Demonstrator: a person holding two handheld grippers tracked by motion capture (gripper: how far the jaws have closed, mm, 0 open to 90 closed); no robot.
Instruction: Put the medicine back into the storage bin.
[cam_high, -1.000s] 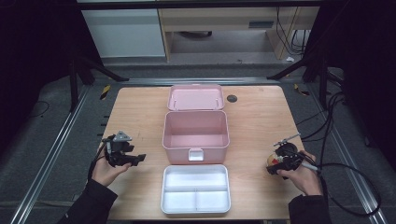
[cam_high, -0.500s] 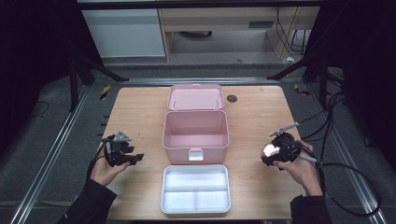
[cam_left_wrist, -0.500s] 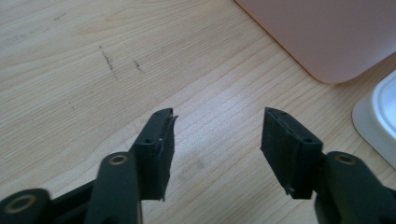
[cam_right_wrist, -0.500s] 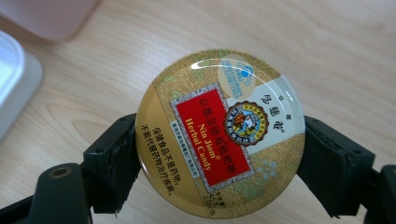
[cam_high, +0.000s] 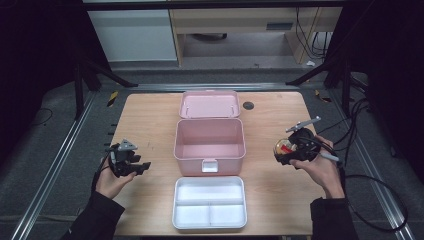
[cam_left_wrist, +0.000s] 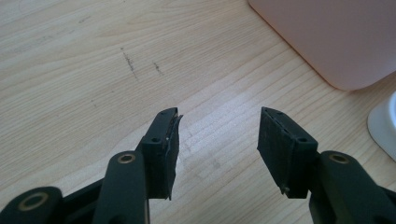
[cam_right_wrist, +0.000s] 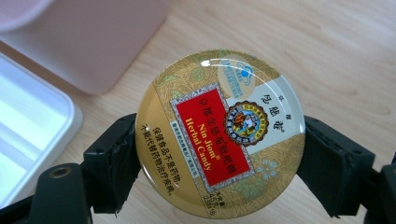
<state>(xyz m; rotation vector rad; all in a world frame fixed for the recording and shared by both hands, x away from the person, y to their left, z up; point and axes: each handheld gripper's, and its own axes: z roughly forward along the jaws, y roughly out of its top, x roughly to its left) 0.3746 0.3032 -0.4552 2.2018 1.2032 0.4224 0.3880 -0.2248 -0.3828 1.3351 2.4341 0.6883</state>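
Round gold candy tin (cam_right_wrist: 219, 133), red label up, clamped between right tongs (cam_right_wrist: 219, 154) above table.

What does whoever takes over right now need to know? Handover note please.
Right gripper: shut on the round candy tin, held above the table, right of the pink box.
Left gripper: open, nothing between the jaws, which have just been closing; it sits left of the box.
Box is open and looks bare inside, lid back. White divided tray sits in front of it.
Done: tin picked up.
Left: probably placing it in the box or tray.
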